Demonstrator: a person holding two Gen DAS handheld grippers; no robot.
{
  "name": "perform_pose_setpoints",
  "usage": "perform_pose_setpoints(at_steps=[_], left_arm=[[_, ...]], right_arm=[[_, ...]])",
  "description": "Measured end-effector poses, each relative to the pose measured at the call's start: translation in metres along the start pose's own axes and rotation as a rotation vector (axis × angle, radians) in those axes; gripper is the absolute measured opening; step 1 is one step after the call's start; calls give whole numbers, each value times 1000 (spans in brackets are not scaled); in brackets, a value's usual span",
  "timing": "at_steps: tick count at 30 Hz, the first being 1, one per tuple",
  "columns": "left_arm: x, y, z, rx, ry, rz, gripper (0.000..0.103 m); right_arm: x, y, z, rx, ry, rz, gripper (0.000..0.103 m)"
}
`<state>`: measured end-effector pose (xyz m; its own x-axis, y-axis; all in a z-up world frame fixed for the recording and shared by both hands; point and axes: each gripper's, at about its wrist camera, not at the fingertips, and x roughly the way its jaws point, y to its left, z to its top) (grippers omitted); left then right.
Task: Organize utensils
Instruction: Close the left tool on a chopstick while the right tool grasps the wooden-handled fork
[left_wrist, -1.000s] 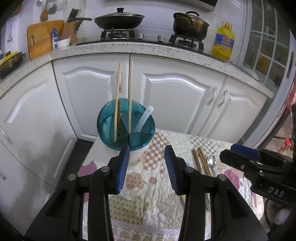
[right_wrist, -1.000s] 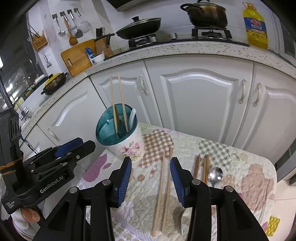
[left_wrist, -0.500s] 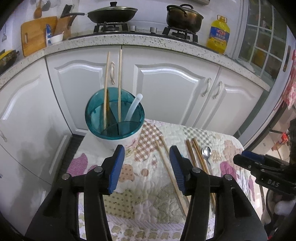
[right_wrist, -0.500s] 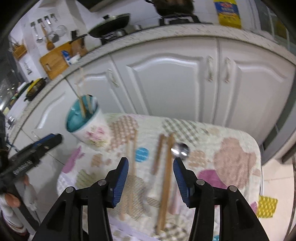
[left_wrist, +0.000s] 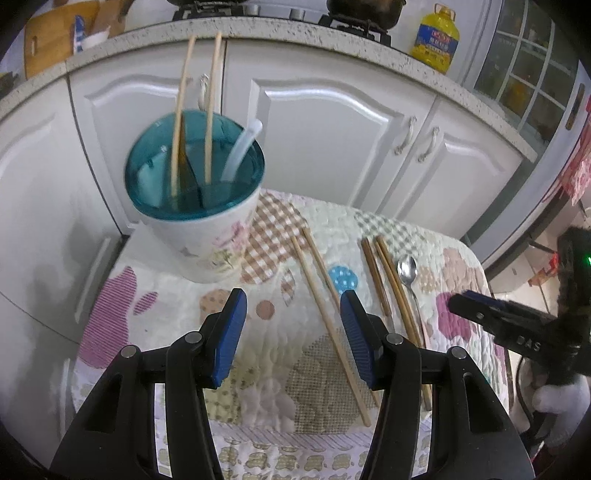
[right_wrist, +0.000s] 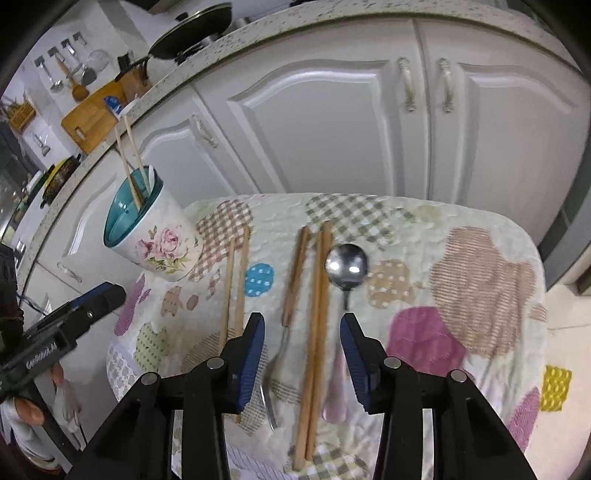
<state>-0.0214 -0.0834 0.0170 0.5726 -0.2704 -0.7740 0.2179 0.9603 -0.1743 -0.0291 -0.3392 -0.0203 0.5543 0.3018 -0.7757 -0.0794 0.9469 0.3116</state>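
The left tongs (left_wrist: 291, 332) hang released over the quilted desk (left_wrist: 177, 325), jaws spread wide with only cloth and part of a pale chopstick pair (left_wrist: 325, 310) seen between them. The right tongs (right_wrist: 302, 356) have just been narrowing yet stay released, nothing pinched; in their gap lie 2 brown chopsticks (right_wrist: 317, 314) and a wooden-handled fork (right_wrist: 291, 295), with the steel spoon (right_wrist: 346, 266) just beyond the right jaw. To the left stands the floral cup (right_wrist: 162, 240) with a teal insert, holding 2 upright chopsticks (left_wrist: 195, 110) and a white handle (left_wrist: 242, 147). White cabinets (right_wrist: 332, 110) rise behind.
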Motion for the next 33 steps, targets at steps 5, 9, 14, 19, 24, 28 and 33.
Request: perform_pose_setpoints(at_steps=[5, 9, 14, 19, 24, 28, 33], left_arm=[[13, 1, -1, -2, 24, 1, 52], [25, 1, -1, -5, 45, 6, 52], [40, -3, 0, 3, 67, 16, 52], [60, -3, 1, -14, 93, 17, 52], [84, 1, 5, -61, 129, -1, 52], [102, -3, 7, -81, 139, -6, 51], [123, -5, 9, -94, 163, 20, 44]], right_arm=[[27, 10, 8, -27, 41, 20, 40], [46, 14, 16, -34, 67, 29, 40], [66, 11, 27, -24, 85, 28, 40], [86, 7, 40, -17, 102, 18, 36], [104, 3, 49, -16, 117, -6, 33], [118, 4, 54, -25, 135, -14, 31], [127, 6, 64, -43, 126, -31, 20]])
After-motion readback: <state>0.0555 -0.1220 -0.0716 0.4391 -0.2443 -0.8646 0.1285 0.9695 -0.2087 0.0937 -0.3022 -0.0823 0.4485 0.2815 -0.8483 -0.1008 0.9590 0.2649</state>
